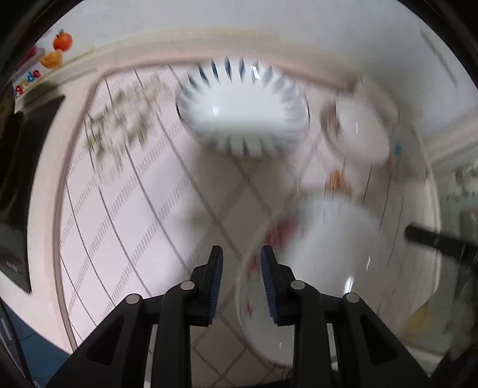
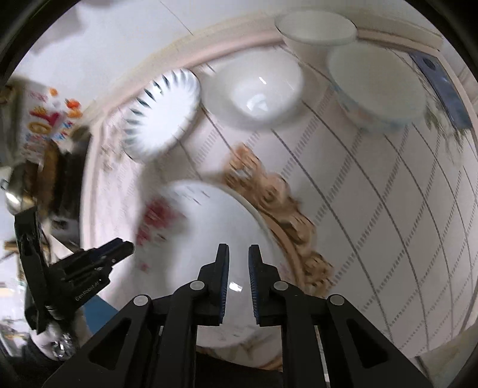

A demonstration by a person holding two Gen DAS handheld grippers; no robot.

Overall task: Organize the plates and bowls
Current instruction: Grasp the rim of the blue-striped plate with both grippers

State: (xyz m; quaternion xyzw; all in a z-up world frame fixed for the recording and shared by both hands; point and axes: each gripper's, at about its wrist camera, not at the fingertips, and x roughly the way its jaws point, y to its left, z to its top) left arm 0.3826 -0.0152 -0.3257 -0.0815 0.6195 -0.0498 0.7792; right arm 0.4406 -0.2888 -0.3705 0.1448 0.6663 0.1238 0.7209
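"GenRobot.ai" is showing on the left tool (image 2: 121, 247), reaching in from the left. Both tools are pointing steeply down, jaws slightly apart, gripping nothing. The right tool (image 2: 239, 253) is hovering over the flowered plate (image 2: 209, 226) on the surface (image 2: 388, 209); bowls (image 2: 254, 95) are sitting far.

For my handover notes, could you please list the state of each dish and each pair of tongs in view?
Left tongs: open, nothing between the pads.
Right tongs: open, nothing gripped.
Large flowered plate: flat on the tablecloth, partly over a tan mat.
Blue-striped dish: upright, empty.
White bowl: upright, empty.
Blue-patterned bowl: upright; inside not visible.
Far white bowl: upright at the table edge.
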